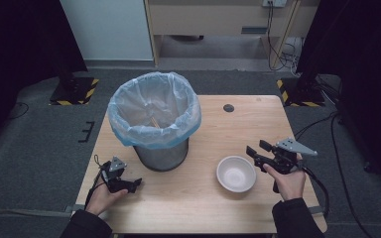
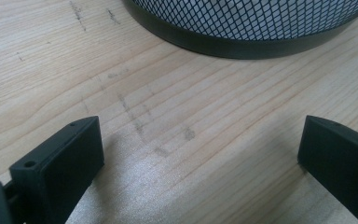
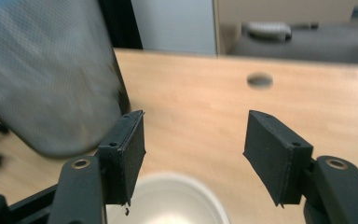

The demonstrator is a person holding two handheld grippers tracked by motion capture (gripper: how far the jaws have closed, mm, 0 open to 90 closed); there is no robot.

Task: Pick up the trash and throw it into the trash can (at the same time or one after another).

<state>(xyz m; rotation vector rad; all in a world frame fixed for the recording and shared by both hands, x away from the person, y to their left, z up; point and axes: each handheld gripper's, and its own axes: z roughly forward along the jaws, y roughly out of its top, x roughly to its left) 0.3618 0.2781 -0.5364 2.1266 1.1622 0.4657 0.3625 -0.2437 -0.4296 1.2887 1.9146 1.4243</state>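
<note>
A mesh waste bin point(image 1: 159, 148) lined with a pale blue bag point(image 1: 154, 111) stands at the table's left middle; something thin and tan lies inside it. An empty white bowl point(image 1: 236, 173) rests to its right, near the front. My right gripper point(image 1: 257, 149) hovers open just right of the bowl, whose rim point(image 3: 168, 198) sits below its jaws. My left gripper point(image 1: 135, 183) lies low on the wood in front of the bin, open, with bare tabletop between its jaws and the bin's base point(image 2: 242, 42) ahead.
The wooden table point(image 1: 213, 208) has a round cable hole point(image 1: 228, 107) at the back right. Grey carpet surrounds it, with black stands and striped bases point(image 1: 74, 91) behind. Cables trail off the right side.
</note>
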